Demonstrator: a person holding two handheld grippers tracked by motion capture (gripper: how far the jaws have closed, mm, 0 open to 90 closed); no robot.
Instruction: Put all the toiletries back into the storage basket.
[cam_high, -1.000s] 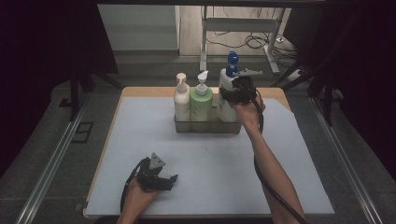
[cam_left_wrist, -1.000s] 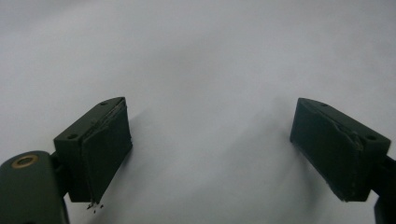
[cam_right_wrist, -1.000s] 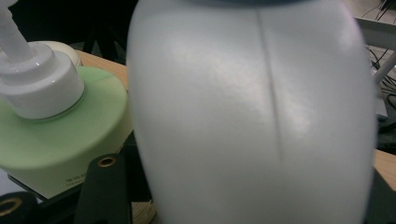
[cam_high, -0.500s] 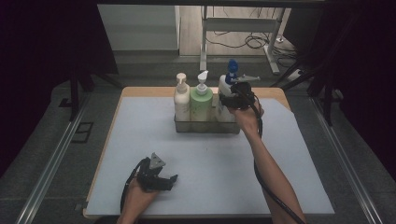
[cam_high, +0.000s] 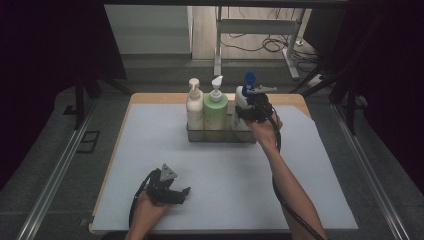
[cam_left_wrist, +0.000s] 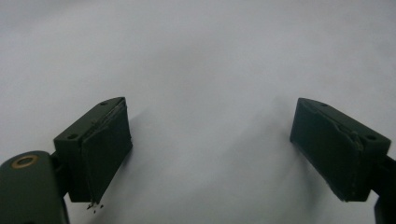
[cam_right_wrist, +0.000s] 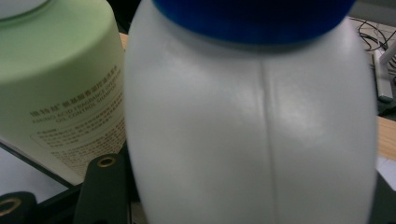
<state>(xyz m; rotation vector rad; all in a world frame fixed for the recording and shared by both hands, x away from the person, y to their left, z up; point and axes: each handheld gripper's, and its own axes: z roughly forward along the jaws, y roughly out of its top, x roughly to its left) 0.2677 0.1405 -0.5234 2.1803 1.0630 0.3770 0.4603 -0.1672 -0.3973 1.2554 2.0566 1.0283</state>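
Note:
A white bottle (cam_high: 242, 98) with a blue pump top (cam_high: 249, 78) stands at the right end of a clear tray (cam_high: 212, 136) at the back of the table. My right gripper (cam_high: 247, 112) is shut on its body. Up close the white bottle (cam_right_wrist: 252, 130) sits between the jaws, with one black finger (cam_right_wrist: 105, 186) against its left side. My left gripper (cam_high: 182, 193) rests on the mat at the front left. It stands open (cam_left_wrist: 210, 144) with only bare mat between its fingers.
In the same tray a green pump bottle (cam_high: 215, 111) (cam_right_wrist: 56, 84) stands next to the white one, and a cream pump bottle (cam_high: 194, 105) is at the left end. A pale mat (cam_high: 225, 170) covers the wooden table. Metal rails run along both sides.
My right gripper and the white bottle have come down a little, toward the tray. The left gripper has stayed where it was.

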